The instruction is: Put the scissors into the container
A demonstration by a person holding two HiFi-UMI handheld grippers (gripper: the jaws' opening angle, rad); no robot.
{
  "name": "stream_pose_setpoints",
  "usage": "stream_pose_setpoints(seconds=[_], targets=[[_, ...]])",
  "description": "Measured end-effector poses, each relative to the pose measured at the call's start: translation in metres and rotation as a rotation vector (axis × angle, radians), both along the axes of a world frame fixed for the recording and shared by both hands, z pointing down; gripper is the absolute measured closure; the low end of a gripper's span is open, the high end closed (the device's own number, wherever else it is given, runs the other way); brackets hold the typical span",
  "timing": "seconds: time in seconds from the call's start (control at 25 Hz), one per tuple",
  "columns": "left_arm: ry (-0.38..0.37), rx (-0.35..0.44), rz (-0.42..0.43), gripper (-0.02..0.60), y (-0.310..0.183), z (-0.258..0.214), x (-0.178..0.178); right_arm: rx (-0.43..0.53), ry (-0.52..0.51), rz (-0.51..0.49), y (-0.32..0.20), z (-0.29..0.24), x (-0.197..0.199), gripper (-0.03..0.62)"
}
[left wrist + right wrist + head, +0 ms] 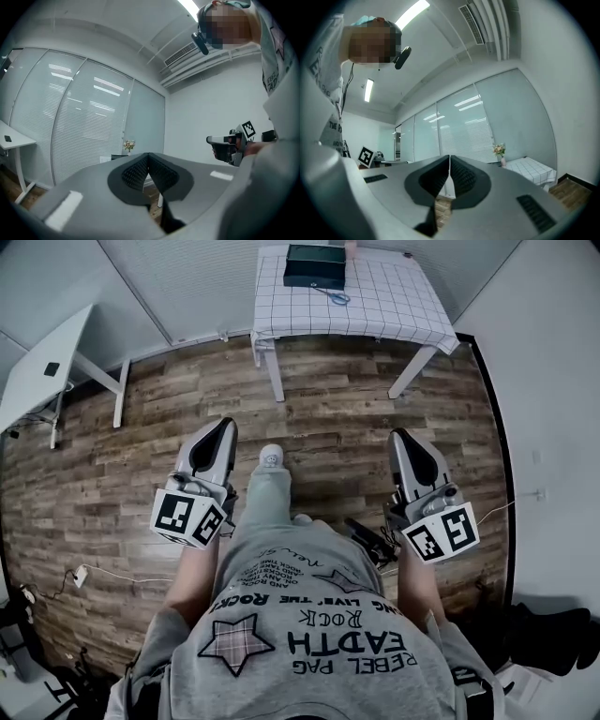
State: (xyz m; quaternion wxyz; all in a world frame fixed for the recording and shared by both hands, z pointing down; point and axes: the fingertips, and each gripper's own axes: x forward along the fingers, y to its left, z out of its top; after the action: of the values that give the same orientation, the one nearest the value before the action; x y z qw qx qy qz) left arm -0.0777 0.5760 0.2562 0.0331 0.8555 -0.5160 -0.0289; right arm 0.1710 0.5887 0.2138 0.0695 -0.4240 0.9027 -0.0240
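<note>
Far ahead in the head view stands a table with a checked cloth (pixel 394 296). On it rests a dark green container (pixel 315 266), and the scissors (pixel 335 296) lie on the cloth just in front of it. Both grippers are held level at waist height, well short of the table. My left gripper (pixel 227 424) is shut and empty, its pads meeting (pixel 148 155). My right gripper (pixel 397 434) is also shut with nothing in it (pixel 449 158). The right gripper view catches the checked table (pixel 532 168) at the right.
Wooden floor (pixel 337 399) lies between me and the table. A white desk (pixel 42 371) stands at the left, a white wall (pixel 544 352) runs along the right. Cables (pixel 94 570) trail on the floor near my feet. A vase of flowers (pixel 500 152) stands by the table.
</note>
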Motion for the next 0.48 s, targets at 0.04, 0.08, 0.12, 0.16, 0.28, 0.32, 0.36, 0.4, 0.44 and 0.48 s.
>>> stream_pose_setpoints(seconds=[0.04, 0.08, 0.12, 0.16, 0.28, 0.32, 0.36, 0.4, 0.44, 0.48], targets=[[0.000, 0.000, 0.003, 0.571, -0.002, 0.001, -0.001, 0.000, 0.001, 0.000, -0.002, 0.000, -0.002, 0.577], [0.000, -0.001, 0.007, 0.571, -0.005, 0.003, -0.001, -0.002, 0.003, 0.001, -0.004, 0.000, -0.003, 0.577], [0.001, -0.006, 0.010, 0.571, -0.008, 0.005, -0.002, -0.006, 0.004, 0.003, -0.006, 0.002, -0.004, 0.577], [0.003, -0.013, 0.012, 0.572, -0.010, 0.007, -0.002, -0.013, 0.005, 0.005, -0.008, 0.003, -0.005, 0.577], [0.006, -0.040, 0.012, 0.571, -0.021, 0.015, -0.005, -0.035, 0.013, 0.009, -0.018, 0.010, -0.007, 0.577], [0.009, -0.046, 0.013, 0.571, -0.026, 0.018, -0.006, -0.042, 0.018, 0.011, -0.022, 0.013, -0.008, 0.577], [0.012, -0.052, 0.016, 0.572, -0.032, 0.021, -0.007, -0.049, 0.023, 0.014, -0.027, 0.016, -0.008, 0.577], [0.015, -0.054, 0.021, 0.572, -0.038, 0.023, -0.007, -0.056, 0.027, 0.018, -0.032, 0.018, -0.007, 0.577], [0.017, -0.055, 0.028, 0.572, -0.045, 0.025, -0.006, -0.063, 0.031, 0.024, -0.039, 0.020, -0.006, 0.577], [0.019, -0.056, 0.034, 0.571, -0.053, 0.026, -0.006, -0.069, 0.033, 0.030, -0.047, 0.021, -0.006, 0.577]])
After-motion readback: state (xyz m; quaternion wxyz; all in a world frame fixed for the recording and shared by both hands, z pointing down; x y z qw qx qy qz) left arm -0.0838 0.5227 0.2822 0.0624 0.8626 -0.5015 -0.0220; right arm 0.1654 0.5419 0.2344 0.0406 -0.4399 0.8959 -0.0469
